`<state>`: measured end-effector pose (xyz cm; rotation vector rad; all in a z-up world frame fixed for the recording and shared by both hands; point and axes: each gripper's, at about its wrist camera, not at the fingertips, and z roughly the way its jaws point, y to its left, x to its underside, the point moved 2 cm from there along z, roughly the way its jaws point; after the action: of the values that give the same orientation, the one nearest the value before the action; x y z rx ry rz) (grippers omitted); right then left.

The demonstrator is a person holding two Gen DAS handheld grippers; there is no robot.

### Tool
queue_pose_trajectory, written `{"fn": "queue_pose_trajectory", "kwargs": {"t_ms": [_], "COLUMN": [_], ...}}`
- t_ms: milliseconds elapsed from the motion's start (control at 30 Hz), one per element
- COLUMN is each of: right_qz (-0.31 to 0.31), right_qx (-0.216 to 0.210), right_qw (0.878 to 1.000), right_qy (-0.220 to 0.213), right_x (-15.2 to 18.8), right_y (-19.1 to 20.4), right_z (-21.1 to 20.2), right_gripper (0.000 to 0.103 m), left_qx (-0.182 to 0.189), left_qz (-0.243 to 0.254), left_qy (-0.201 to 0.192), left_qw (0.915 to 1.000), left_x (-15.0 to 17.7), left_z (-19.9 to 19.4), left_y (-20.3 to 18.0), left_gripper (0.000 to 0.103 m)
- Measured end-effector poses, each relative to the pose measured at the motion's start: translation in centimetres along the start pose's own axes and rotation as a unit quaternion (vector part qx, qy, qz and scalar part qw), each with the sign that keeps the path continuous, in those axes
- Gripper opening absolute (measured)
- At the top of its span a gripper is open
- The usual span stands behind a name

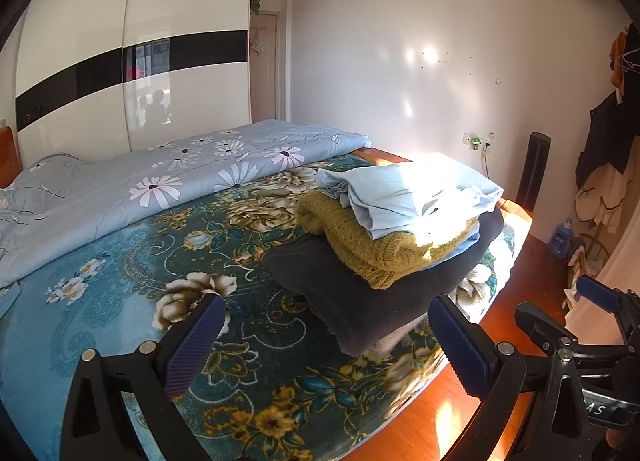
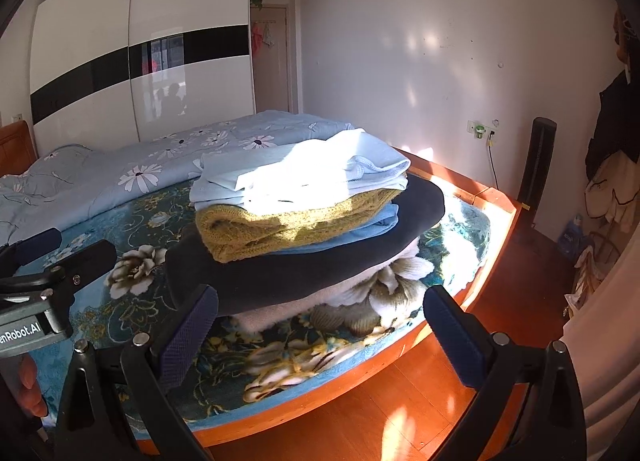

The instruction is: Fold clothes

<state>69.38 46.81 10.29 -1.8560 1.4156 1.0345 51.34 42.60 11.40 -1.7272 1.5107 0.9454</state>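
Note:
A stack of folded clothes sits near the foot corner of the bed: a pale blue garment [image 1: 404,191] [image 2: 304,173] on top, a mustard knit sweater [image 1: 372,249] [image 2: 280,225] under it, a thin blue layer [image 2: 360,233], then a dark navy garment [image 1: 352,293] [image 2: 280,273] at the bottom. My left gripper [image 1: 328,333] is open and empty, held in front of the stack. My right gripper [image 2: 320,321] is open and empty, also just in front of the stack. Each gripper shows at the edge of the other's view.
The bed has a teal floral blanket [image 1: 120,261] [image 2: 132,221] and a rolled light-blue daisy quilt [image 1: 160,181] along the far side. Its wooden frame [image 2: 496,221] borders an orange wood floor [image 2: 400,413]. A wardrobe [image 1: 120,61] stands behind. Hanging clothes [image 1: 608,149] are at right.

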Motion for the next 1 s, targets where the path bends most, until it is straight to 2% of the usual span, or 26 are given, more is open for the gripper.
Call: {"fn": "queue_pose_trajectory", "kwargs": {"t_ms": [133,267,633,800,1000], "right_qz": [-0.011,-0.028,-0.049,-0.067,-0.072], "right_qx": [0.007,0.025,0.033,0.032,0.04], "right_qw": [1.0,0.999,0.998,0.996,0.996], "right_qy": [-0.006,-0.014,-0.033,-0.041,-0.045], "right_x": [-0.4,-0.8,-3.4,-4.6,-5.2], "right_y": [0.8,1.4,2.2,2.8,2.7], "right_z": [-0.7,-1.7,-3.1,-3.1,-2.9], "right_gripper": [0.103,0.103,0.103,0.103,0.103], "left_qx": [-0.017,-0.019,-0.016,-0.016,-0.017], "left_qz": [0.001,-0.003,-0.013,-0.037,-0.034], "left_qy": [0.004,0.016,0.035,0.026,0.018], "left_qw": [0.9999,0.9997,0.9992,0.9989,0.9991], "left_x": [0.4,0.8,0.0,-0.9,-1.4], "left_z": [-0.2,-0.2,0.3,0.1,-0.3], "left_y": [0.3,0.5,0.8,1.6,1.5], "left_gripper": [0.103,0.103,0.103,0.103,0.103]}}
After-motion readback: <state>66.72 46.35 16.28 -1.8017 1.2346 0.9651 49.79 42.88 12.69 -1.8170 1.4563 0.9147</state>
